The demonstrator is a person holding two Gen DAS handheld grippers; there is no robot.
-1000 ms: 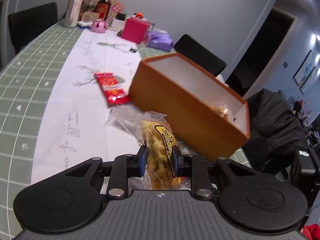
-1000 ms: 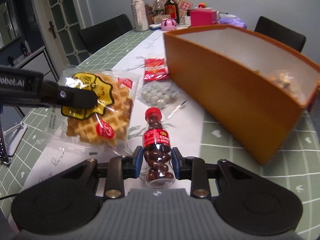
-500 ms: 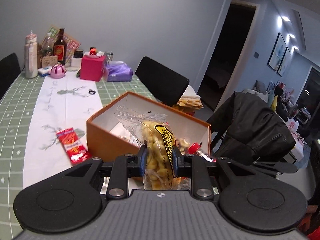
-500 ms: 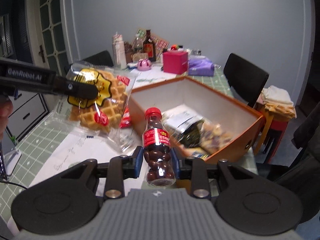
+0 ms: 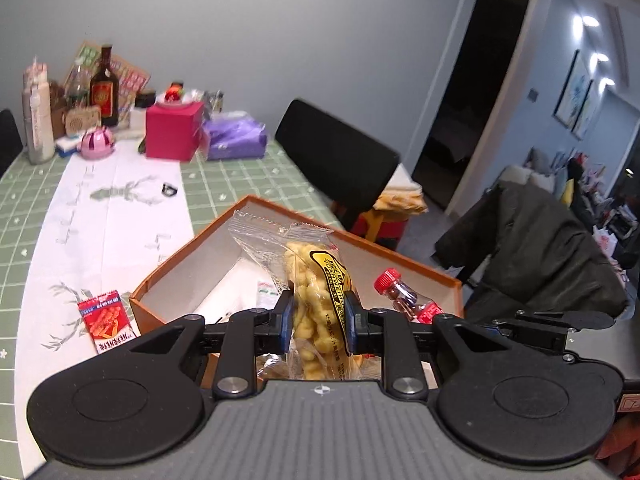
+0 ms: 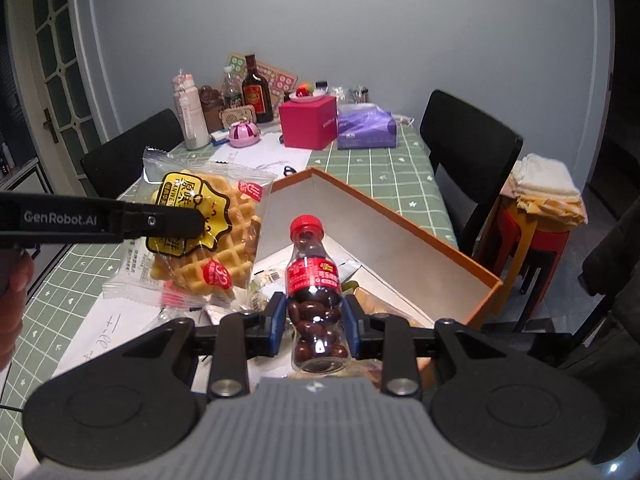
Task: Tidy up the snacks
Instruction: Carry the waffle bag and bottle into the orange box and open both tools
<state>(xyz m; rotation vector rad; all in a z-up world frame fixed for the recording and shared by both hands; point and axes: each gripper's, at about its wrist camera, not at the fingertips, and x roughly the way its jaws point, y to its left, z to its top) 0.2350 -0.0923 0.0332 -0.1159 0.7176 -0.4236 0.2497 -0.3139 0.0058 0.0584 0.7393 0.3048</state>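
**Waffle packet and candy bottle both hang over the open box**

The waffle packet [image 6: 202, 236] sits pinched in the left gripper [image 5: 318, 320], whose jaws are closed most of the way onto the packet's lower half. In the left wrist view the packet shows edge-on, its long axis running forward and up from the fingers, with the clear crimped end uppermost. In the right wrist view the same packet shows flat-on, hanging over the left wall of the orange box [image 6: 400, 226], partly over the table [image 6: 384, 172] and partly over the box's inside.

The right gripper [image 6: 314, 322] is clamped on the lower body of a small bottle [image 6: 314, 280] of dark chocolate candies, red cap up, long axis nearly upright and leaning away from the fingers. It stands over the near end of the box, just beside the waffle packet, on that packet's right.

The box lies below and ahead of both grippers, its long walls running away toward the far right edge of the table. Other packets already lie on its floor. My judgement is that the right gripper is the nearer to a clean drop, being well inside the walls; the left needs a small shift rightward first.

A red snack sachet [image 5: 107, 320] lies on the white runner, outside the box's left corner.
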